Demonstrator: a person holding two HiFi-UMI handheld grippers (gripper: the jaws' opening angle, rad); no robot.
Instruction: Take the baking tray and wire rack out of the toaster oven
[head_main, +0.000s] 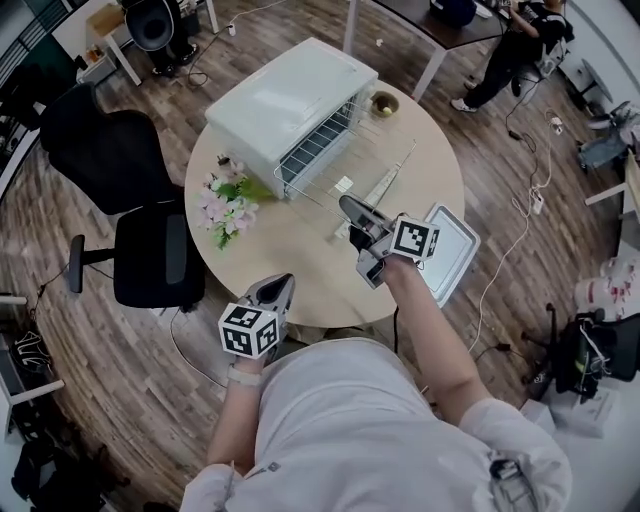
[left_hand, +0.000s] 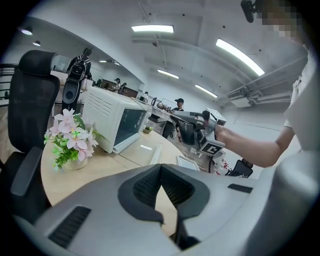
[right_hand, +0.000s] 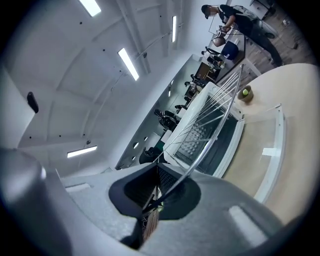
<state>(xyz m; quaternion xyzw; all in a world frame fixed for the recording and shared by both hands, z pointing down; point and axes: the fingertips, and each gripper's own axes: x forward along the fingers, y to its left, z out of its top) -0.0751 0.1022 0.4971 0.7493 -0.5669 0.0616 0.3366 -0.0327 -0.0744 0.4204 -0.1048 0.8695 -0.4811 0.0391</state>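
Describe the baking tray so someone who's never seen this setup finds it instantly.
On the round wooden table with the white toaster oven, go to the edge on the person's right, beside the right tool. The baking tray lies flat there: a pale, solid rectangle with a raised rim, unlike the thin-barred wire rack that tool grips.

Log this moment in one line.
right gripper: shut on wire rack by toaster oven | left gripper: shut, empty | baking tray: on table

Bright, even light from ceiling strip lights (left_hand: 152, 29); fisheye edges curve and darken.
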